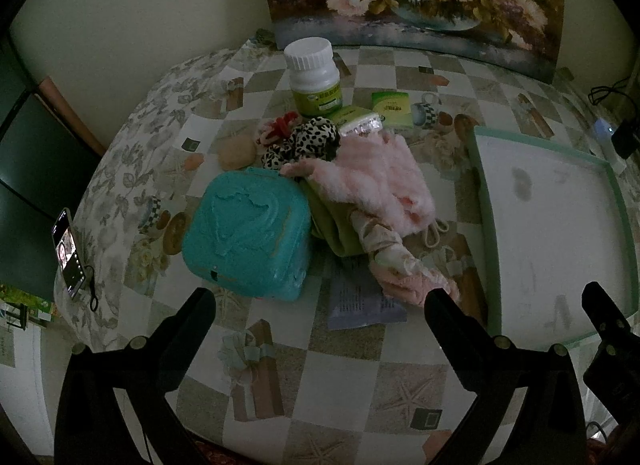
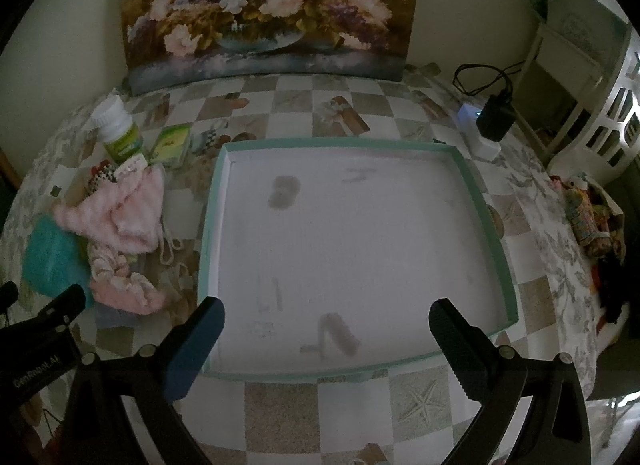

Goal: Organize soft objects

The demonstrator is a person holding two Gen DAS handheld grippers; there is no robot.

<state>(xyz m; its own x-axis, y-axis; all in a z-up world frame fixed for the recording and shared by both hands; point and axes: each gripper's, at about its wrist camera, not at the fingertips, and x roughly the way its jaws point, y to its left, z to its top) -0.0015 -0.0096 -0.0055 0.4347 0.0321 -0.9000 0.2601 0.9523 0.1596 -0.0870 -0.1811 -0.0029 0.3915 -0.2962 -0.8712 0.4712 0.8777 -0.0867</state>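
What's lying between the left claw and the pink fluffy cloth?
A printed paper leaflet lies flat on the tablecloth between the left claw and the pink fluffy cloth, per the left wrist view.

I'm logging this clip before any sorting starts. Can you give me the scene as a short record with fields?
surface: table with checkered tablecloth
container: shallow white tray with teal rim, nothing in it
soft pile: pink fluffy cloth, leopard-print scrunchie, green cloth, left of the tray
hard items nearby: teal case, white-capped bottle
left gripper: open, holding nothing
right gripper: open, over the tray
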